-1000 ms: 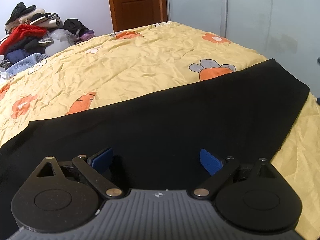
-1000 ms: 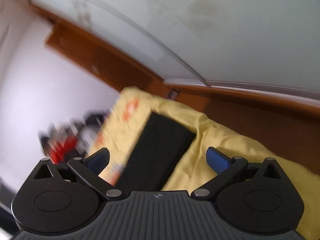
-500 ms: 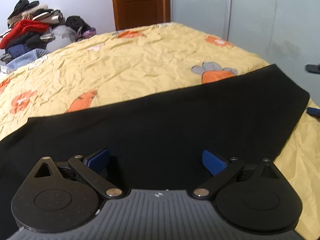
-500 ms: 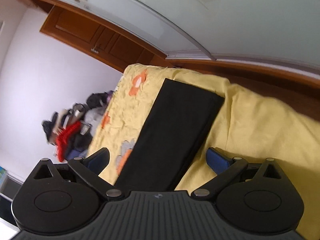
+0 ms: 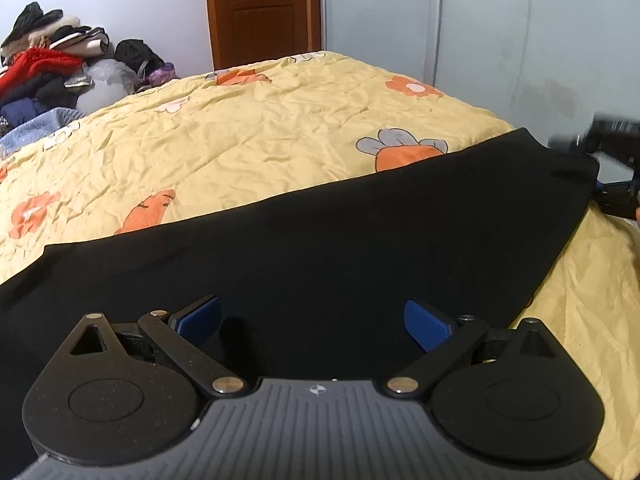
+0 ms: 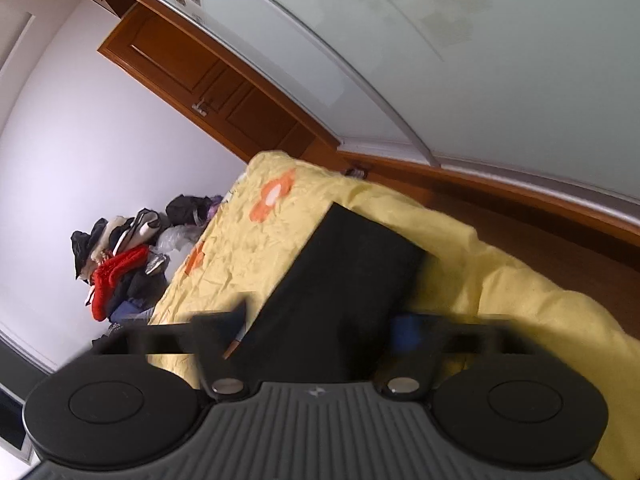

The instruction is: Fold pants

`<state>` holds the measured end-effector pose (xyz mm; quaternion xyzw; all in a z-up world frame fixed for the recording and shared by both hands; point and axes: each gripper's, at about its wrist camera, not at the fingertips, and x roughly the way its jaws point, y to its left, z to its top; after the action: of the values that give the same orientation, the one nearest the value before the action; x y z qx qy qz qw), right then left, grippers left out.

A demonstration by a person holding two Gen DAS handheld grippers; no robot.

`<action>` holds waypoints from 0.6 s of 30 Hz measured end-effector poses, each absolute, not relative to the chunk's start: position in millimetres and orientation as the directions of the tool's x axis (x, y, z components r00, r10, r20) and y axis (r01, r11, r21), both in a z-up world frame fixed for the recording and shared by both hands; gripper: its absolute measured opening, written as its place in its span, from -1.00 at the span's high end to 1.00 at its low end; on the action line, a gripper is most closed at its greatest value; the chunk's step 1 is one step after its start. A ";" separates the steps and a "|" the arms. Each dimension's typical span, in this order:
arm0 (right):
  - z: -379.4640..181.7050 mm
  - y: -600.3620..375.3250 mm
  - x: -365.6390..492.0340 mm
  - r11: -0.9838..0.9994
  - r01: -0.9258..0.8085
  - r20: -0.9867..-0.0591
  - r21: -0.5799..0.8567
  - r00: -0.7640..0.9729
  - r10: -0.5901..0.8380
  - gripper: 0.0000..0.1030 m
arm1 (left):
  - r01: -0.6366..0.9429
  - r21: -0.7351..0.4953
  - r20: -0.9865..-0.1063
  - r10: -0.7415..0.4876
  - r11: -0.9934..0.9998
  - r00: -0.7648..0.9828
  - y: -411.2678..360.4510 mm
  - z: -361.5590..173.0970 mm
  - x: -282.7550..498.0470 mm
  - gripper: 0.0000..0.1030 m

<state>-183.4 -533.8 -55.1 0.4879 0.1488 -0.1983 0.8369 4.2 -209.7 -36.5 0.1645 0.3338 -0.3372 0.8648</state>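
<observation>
One pair of black pants (image 5: 320,248) lay flat as a long band across the yellow quilt (image 5: 248,132) of the bed, already doubled leg on leg by the look of it, with one narrow end reaching the bed's edge. The cloth looked thin, soft and light, so it would likely sag and drape from any point lifted; taking it at the corners of a narrow end, pinching through all layers, seemed the surest hold for carrying that end over. The left gripper (image 5: 316,320) hovered low over the middle of the band with its blue pads (image 5: 426,325) spread wide, holding nothing; whether they brushed the fabric could not be told. The right gripper (image 6: 320,328) was at the narrow end by the bed's edge, its fingers blurred with motion and set on either side of the cloth's width. They looked partly drawn in, but whether they had the fabric pinched could not be told. In the left view that gripper (image 5: 612,168) showed as a smear beside the corner.
</observation>
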 end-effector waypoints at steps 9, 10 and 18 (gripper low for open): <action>-38.4 -509.6 -167.3 0.644 0.508 -0.489 0.572 0.842 -0.229 0.87 | 0.668 -0.118 -0.717 -0.528 0.735 0.454 -201.1 -30.6 31.0 -0.92; -34.5 -506.5 -165.1 0.670 0.502 -0.487 0.547 0.842 -0.232 0.87 | 0.658 -0.175 -0.722 -0.550 0.732 0.420 -199.8 -30.4 36.6 -0.92; -18.1 -478.2 -145.7 0.799 0.470 -0.491 0.375 0.832 -0.259 0.88 | 0.585 -0.416 -0.692 -0.659 0.697 0.294 -188.9 -25.8 55.2 -0.93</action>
<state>-145.7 -478.2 -18.1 0.2484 0.2127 -0.1970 0.9242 55.2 -188.9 -25.8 -0.0415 0.4506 -0.3871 0.8034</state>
